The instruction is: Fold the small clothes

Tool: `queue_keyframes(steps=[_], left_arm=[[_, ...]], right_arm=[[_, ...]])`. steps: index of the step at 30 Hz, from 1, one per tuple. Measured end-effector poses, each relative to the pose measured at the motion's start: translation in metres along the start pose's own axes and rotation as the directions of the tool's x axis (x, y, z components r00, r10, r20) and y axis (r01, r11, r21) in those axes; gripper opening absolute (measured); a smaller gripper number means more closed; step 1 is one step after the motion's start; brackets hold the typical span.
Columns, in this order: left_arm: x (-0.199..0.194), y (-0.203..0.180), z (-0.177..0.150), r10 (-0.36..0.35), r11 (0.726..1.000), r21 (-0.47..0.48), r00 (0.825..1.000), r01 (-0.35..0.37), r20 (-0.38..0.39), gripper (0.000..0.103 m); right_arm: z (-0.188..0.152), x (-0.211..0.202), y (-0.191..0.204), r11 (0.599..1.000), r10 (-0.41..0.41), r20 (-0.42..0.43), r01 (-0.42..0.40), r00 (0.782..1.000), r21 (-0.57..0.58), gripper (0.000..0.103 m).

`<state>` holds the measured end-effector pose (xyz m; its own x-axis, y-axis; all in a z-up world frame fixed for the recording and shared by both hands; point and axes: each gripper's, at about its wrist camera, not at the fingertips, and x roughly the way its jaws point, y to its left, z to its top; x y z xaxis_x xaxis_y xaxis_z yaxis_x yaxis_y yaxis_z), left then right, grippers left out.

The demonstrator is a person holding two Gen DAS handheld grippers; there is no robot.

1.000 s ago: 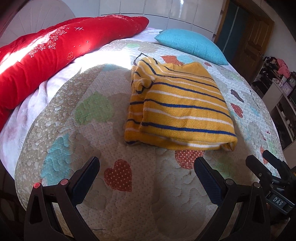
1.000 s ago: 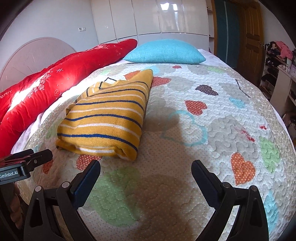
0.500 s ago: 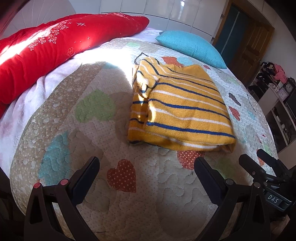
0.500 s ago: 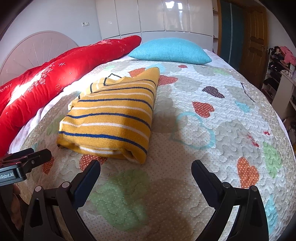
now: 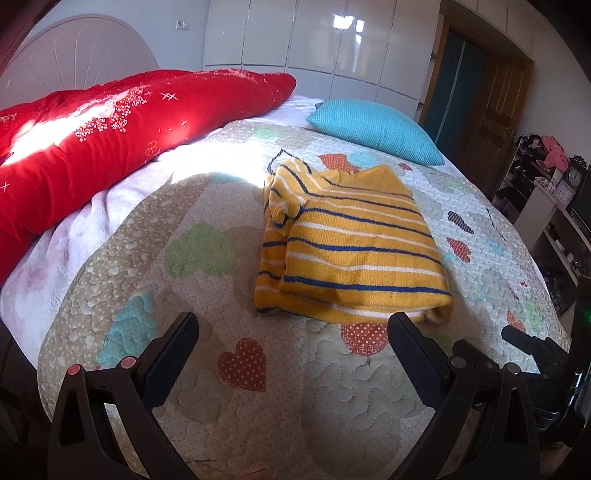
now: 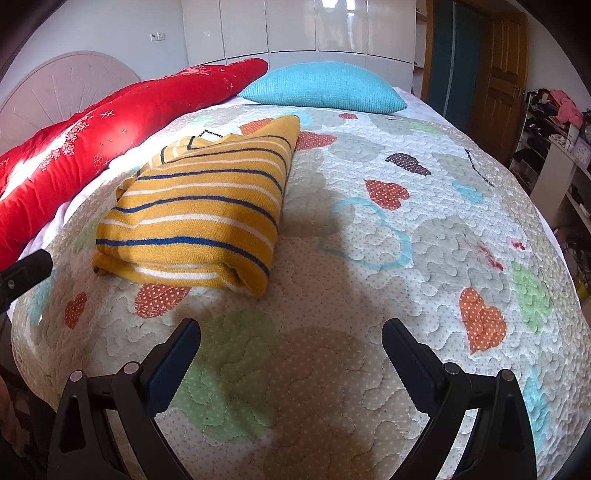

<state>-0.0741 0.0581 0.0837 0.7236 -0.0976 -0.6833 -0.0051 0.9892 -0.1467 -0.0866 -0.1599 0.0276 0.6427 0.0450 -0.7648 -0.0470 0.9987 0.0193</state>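
One folded yellow knit sweater with blue and white stripes (image 5: 351, 254), lying on the heart-patterned quilted bedspread (image 5: 207, 398). Sits ahead of the left gripper (image 5: 293, 330), slightly toward its right finger; near hem is just past the fingertips, not touching. From the right gripper (image 6: 291, 334) the sweater (image 6: 195, 218) is ahead and off to the left, apart from the fingers.

Both grippers: jaws spread wide, nothing between them, hovering over bare quilt (image 6: 369, 302). Two grippers total, four black fingers visible.

Around: one long red padded duvet with white snowflake print (image 5: 110, 129) far left of the left gripper, one turquoise textured pillow (image 5: 373, 129) beyond the sweater. One pale fan-shaped headboard (image 5: 74, 62), one bank of glossy white wardrobe doors (image 6: 314, 29), one brown wooden door (image 6: 502, 66), cluttered shelving (image 5: 546, 192) far right.

Path from either gripper to the sweater is unobstructed. Right gripper's body (image 5: 543, 354) shows at the right edge of the left view.
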Motion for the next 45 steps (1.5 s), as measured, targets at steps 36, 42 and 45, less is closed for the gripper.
queue_keyframes(steps=[36, 42, 45], left_arm=[[0.010, -0.025, -0.029, 0.060, 0.992, 0.116, 0.997, -0.054, -0.043, 0.103], [0.018, -0.018, -0.033, 0.043, 0.996, 0.080, 0.995, -0.036, -0.086, 0.103], [0.020, -0.015, -0.034, 0.039, 0.997, 0.066, 0.995, -0.033, -0.095, 0.103]], right_arm=[[-0.016, 0.001, 0.010, 0.999, -0.015, -0.012, 0.015, 1.000, -0.033, 0.100], [-0.015, 0.003, 0.012, 0.999, -0.031, -0.013, 0.030, 0.999, -0.045, 0.100], [-0.012, 0.005, 0.014, 0.998, -0.031, -0.013, 0.030, 0.999, -0.055, 0.100]])
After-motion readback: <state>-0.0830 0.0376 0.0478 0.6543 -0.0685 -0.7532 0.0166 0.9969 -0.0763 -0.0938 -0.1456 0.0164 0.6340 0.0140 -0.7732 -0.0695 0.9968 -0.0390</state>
